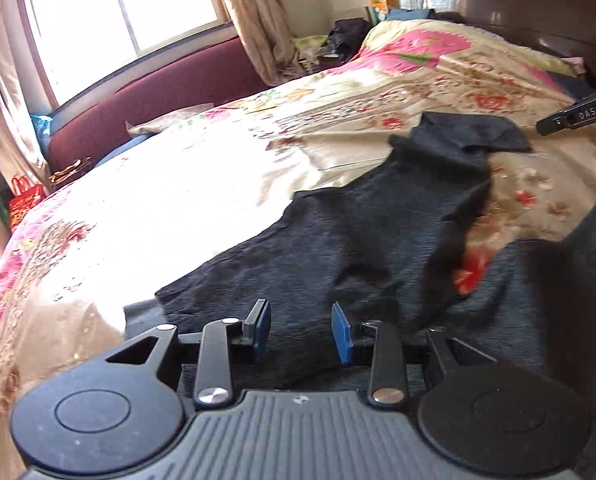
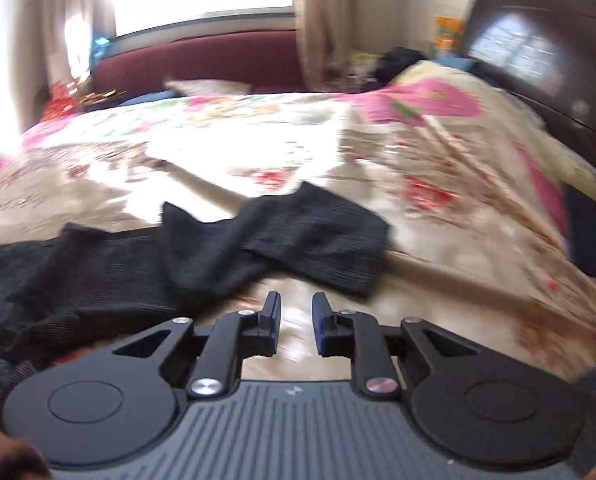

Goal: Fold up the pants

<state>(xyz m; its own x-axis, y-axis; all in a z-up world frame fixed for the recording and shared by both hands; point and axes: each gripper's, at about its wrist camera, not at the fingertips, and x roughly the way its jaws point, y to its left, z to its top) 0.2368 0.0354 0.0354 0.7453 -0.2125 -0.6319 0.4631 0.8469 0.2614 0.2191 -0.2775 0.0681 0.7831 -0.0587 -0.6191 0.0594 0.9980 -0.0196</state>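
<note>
Dark ribbed pants (image 1: pixel 357 248) lie crumpled on a floral bedspread (image 1: pixel 202 184). In the left wrist view one leg runs up to a cuff at the upper right. My left gripper (image 1: pixel 301 330) is open and empty, its blue pads just above the near part of the pants. In the right wrist view the pants (image 2: pixel 202 256) lie ahead and to the left, with the leg ends crossed. My right gripper (image 2: pixel 296 322) is open and empty over bare bedspread (image 2: pixel 437 280), just short of the nearest cuff. Its tip shows in the left wrist view (image 1: pixel 577 114) at the far right.
A dark wooden headboard (image 1: pixel 509 0) stands at the right. A maroon sofa (image 1: pixel 158 96) sits under the window beyond the bed. Dark clothes (image 1: pixel 345 36) are piled at the far corner. A red bag (image 1: pixel 24 204) stands at the left of the bed.
</note>
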